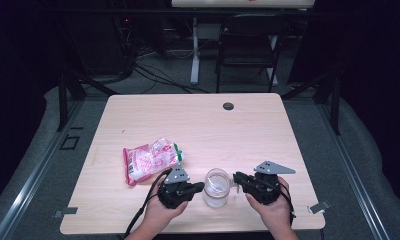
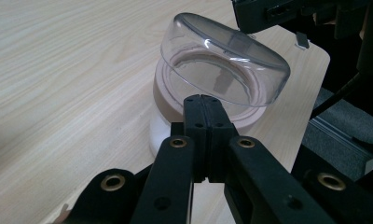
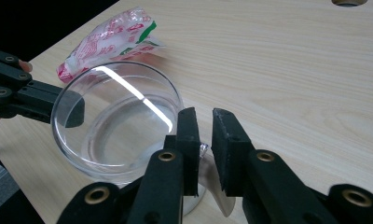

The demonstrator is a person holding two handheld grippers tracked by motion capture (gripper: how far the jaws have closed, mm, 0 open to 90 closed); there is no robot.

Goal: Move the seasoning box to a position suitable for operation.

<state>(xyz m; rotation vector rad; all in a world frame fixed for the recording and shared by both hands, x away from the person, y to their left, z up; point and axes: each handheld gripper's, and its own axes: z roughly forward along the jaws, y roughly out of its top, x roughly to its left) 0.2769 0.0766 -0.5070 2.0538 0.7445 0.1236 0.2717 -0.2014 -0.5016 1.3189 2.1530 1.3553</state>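
1 clear jar, 1 snack bag, 2 tongs.

The red and green printing on the snack bag is too blurred to read.

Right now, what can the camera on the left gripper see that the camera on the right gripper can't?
Left gripper view alone: its own jaws, pressed shut together right at the clear cup, and the table's rounded corner with dark floor past it.

Right gripper view alone: the pink and white snack bag lying beyond the cup, a round hole at the table's far edge, and its own jaws standing slightly apart near the cup's rim.

Both: the clear cup on the light wooden table, and the other gripper reaching the cup from the opposite side.
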